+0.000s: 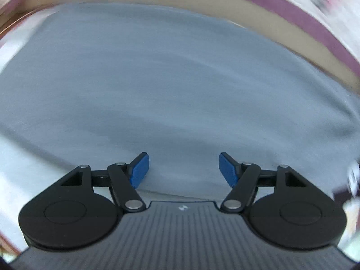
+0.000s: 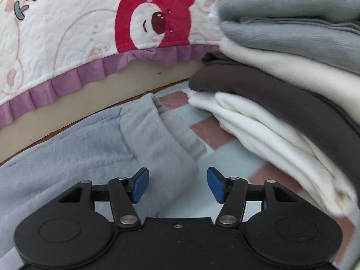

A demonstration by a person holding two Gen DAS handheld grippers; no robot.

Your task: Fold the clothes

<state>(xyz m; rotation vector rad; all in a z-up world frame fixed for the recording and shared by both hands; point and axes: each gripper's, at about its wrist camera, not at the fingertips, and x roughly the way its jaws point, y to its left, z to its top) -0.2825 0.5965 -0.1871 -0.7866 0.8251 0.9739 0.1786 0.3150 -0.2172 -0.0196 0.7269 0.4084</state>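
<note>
A light grey fleece garment lies spread flat and fills most of the blurred left wrist view. My left gripper is open and empty just above its near edge. In the right wrist view the same garment lies at the left, with a folded sleeve or cuff running toward the gripper. My right gripper is open and empty, with the sleeve's end between and just ahead of its blue pads.
A stack of folded clothes in grey, cream, dark brown and white stands at the right. A quilted white cover with a red bear and purple frill hangs behind. The surface is a pink and pale blue checked mat.
</note>
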